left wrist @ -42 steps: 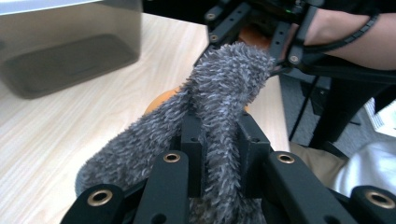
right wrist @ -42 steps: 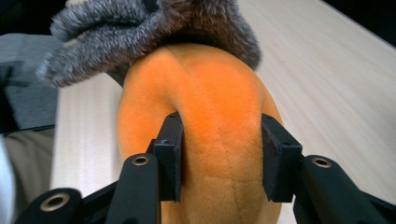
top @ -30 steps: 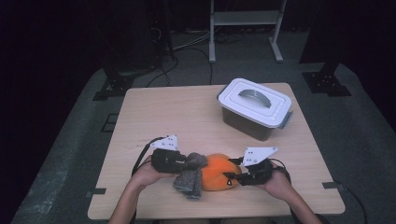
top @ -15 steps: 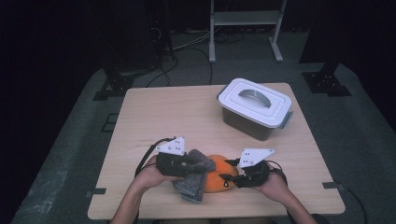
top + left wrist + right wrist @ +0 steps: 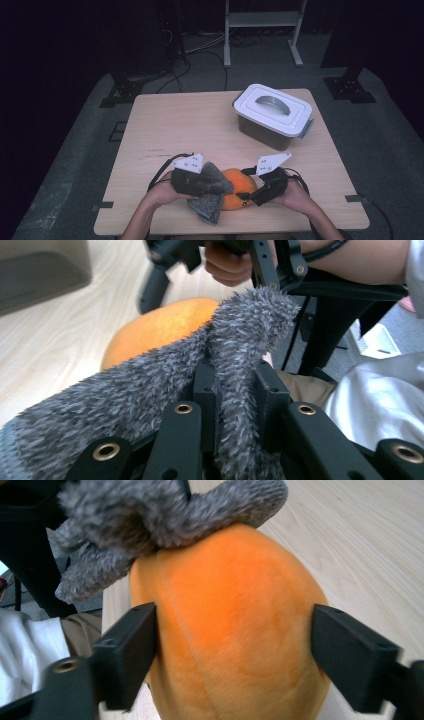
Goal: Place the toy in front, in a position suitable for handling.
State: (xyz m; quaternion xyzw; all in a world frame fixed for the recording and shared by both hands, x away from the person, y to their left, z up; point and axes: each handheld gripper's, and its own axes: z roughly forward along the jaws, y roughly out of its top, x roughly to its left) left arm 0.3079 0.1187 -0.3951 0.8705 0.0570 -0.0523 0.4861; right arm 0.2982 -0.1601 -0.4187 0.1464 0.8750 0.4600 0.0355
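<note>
While the left gripper [image 5: 215, 186] stays clamped on a fold of the grey fuzzy cloth [image 5: 150, 385], it has carried that cloth rightward over the orange plush ball [image 5: 225, 625] at the table's [image 5: 200, 125] near edge. The right gripper [image 5: 252, 196] has just been opening its jaws, which now flank the ball (one pad clear, the other at most brushing it). That looks like a release, leaving the ball resting for wrapping or wiping.
</note>
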